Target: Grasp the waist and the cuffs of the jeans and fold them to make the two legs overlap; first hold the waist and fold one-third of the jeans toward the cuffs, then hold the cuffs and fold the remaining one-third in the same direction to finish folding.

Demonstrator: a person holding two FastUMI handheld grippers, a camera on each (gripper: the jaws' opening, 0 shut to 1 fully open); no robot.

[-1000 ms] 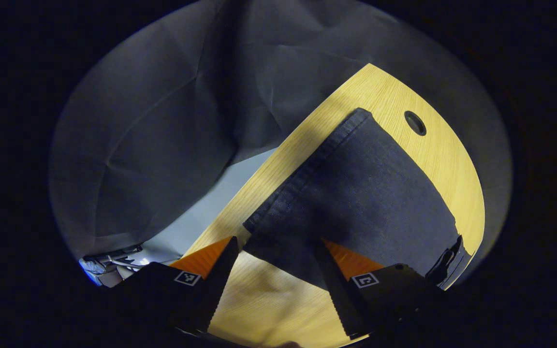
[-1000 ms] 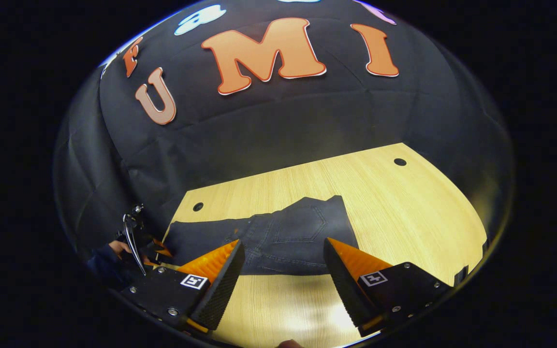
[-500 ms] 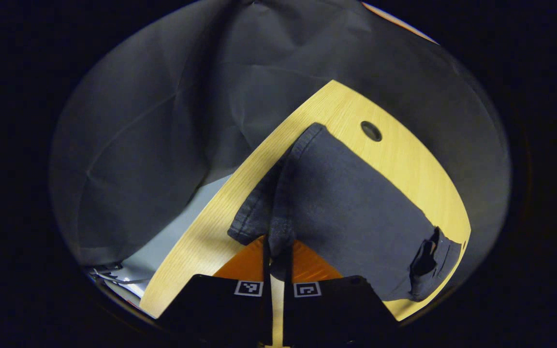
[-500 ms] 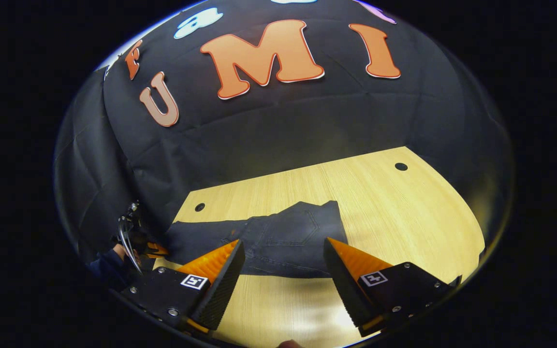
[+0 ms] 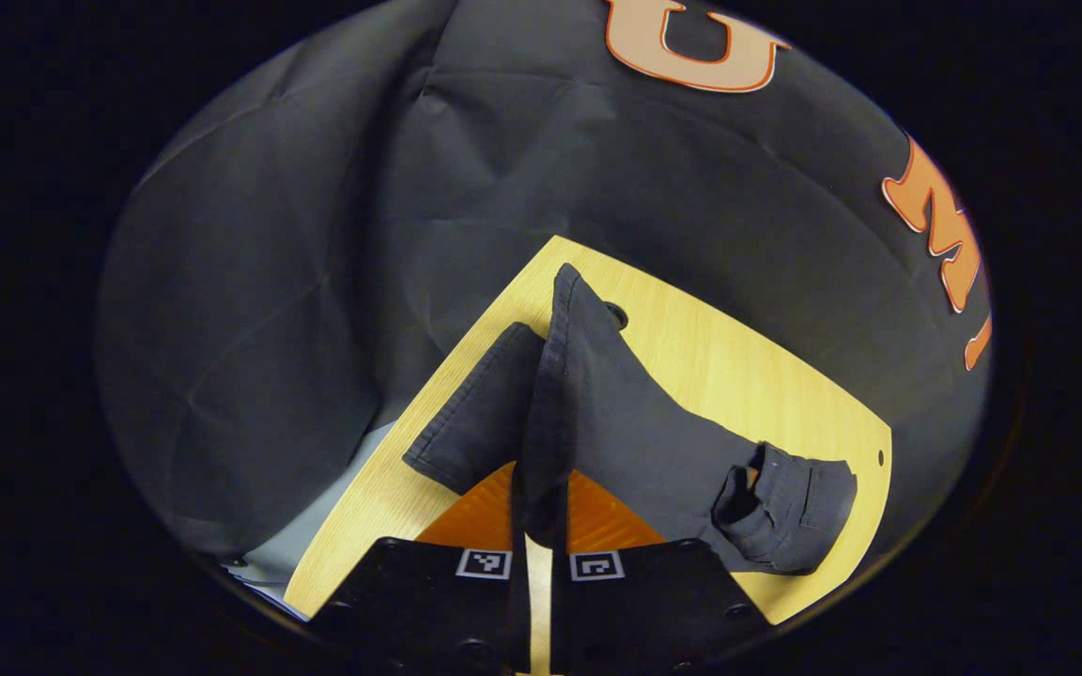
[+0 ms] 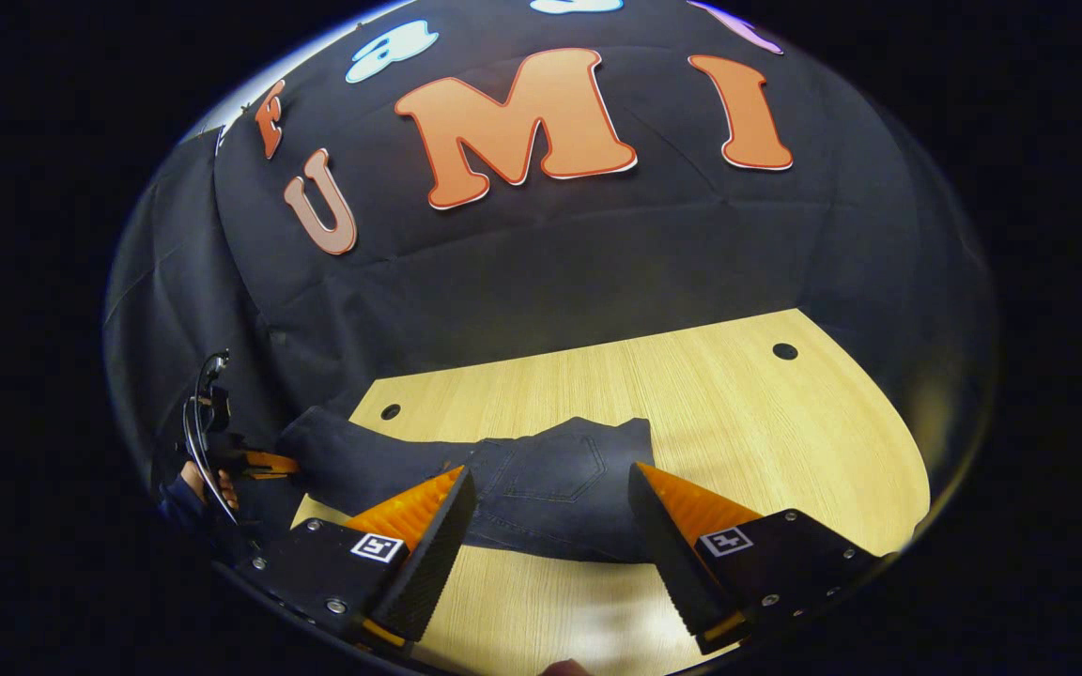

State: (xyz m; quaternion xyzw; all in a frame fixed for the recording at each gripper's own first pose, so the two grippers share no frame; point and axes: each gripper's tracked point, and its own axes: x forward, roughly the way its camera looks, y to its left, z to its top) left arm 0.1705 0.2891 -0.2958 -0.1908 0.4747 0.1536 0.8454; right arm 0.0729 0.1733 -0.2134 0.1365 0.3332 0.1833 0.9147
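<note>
Your left gripper (image 5: 538,512) is clamped on the cuff end of the jeans (image 5: 635,432), fingers together on a pinched ridge of denim. A second ago those fingers were apart either side of the cuff hem with the fabric flat; now the cuffs are off the table (image 5: 766,376) and the leg rises in a tented fold toward you.

In the right gripper view you can see the same lift: the cuff end at the far left is raised and hangs from the left gripper, held by a hand (image 6: 195,483), while the waist end, already folded over, lies flat mid-table.

Your right gripper (image 6: 550,535) hovers above the near edge of the waist section, fingers wide apart, holding nothing. It has barely moved.

My read: the waist third is done and the cuff fold is starting. Next, carry the cuffs over onto the waist stack. Single-corner grip, so watch for the two leg layers skewing.
</note>
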